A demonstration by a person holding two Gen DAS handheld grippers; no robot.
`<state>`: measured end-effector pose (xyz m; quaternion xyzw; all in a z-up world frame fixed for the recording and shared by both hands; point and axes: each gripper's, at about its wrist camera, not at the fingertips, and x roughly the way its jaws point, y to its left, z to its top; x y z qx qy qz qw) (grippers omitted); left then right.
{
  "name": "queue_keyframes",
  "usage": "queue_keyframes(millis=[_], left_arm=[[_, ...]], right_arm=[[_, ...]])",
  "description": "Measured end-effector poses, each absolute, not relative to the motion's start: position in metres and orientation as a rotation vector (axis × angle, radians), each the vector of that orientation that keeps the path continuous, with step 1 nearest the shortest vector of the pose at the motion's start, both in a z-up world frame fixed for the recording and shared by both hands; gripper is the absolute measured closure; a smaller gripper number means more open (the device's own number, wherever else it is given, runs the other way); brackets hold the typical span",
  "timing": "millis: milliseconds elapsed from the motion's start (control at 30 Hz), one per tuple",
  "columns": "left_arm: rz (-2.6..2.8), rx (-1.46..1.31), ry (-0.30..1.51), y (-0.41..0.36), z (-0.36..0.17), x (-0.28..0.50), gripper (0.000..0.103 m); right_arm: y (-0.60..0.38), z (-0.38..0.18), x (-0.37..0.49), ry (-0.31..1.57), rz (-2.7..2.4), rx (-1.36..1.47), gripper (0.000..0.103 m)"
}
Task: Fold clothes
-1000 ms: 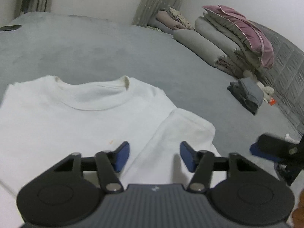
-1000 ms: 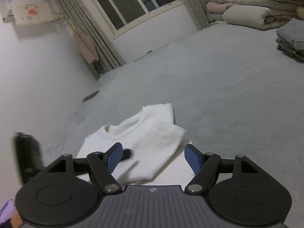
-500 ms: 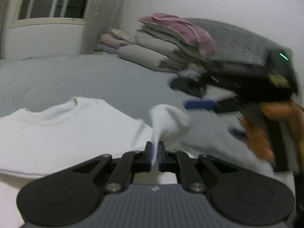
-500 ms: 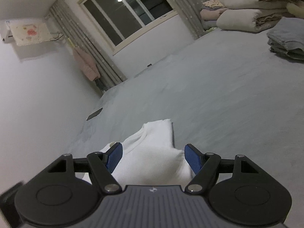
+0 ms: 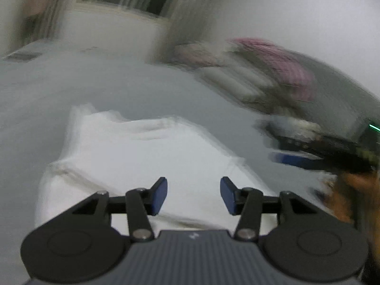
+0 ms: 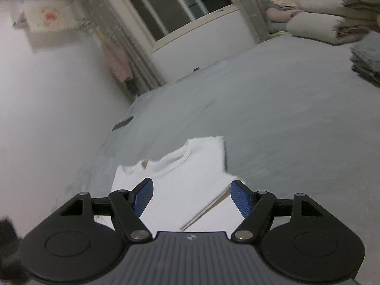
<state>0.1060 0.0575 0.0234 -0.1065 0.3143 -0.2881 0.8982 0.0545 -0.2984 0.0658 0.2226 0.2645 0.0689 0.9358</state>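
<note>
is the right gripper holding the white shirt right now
No. The right gripper has its jaws spread wide with nothing between them, and the white shirt lies flat on the grey bed beneath.

- The left wrist view sits low and close above the white shirt (image 5: 147,152), facing along the grey bed (image 5: 118,87) toward the stacked quilts (image 5: 268,71); it is blurred.
- The right wrist view hangs higher, facing the window (image 6: 175,7).
- Both share the shirt, bed, quilts and window wall.
</note>
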Motion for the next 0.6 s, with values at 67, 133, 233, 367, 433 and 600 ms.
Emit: queue_keyframes(millis=[67, 133, 233, 367, 433, 600], left_arm=[[-0.501, -0.272, 0.645, 0.081, 0.018, 0.115, 0.06], [-0.44, -0.276, 0.63, 0.096, 0.015, 0.121, 0.06], [-0.401, -0.252, 0.618, 0.099, 0.012, 0.128, 0.059], [-0.358, -0.182, 0.607, 0.088, 0.01, 0.142, 0.057], [-0.341, -0.134, 0.614, 0.079, 0.007, 0.154, 0.058], [-0.298, -0.017, 0.672, 0.062, -0.004, 0.178, 0.093]], right_arm=[[-0.289, 0.063, 0.057, 0.561, 0.153, 0.41, 0.031], [-0.28, 0.06, 0.058, 0.58, 0.162, 0.369, 0.031], [-0.27, 0.058, 0.06, 0.598, 0.187, 0.328, 0.031], [-0.259, 0.055, 0.061, 0.62, 0.223, 0.28, 0.031], [-0.254, 0.054, 0.062, 0.631, 0.236, 0.258, 0.031], [-0.25, 0.051, 0.064, 0.65, 0.234, 0.235, 0.031]])
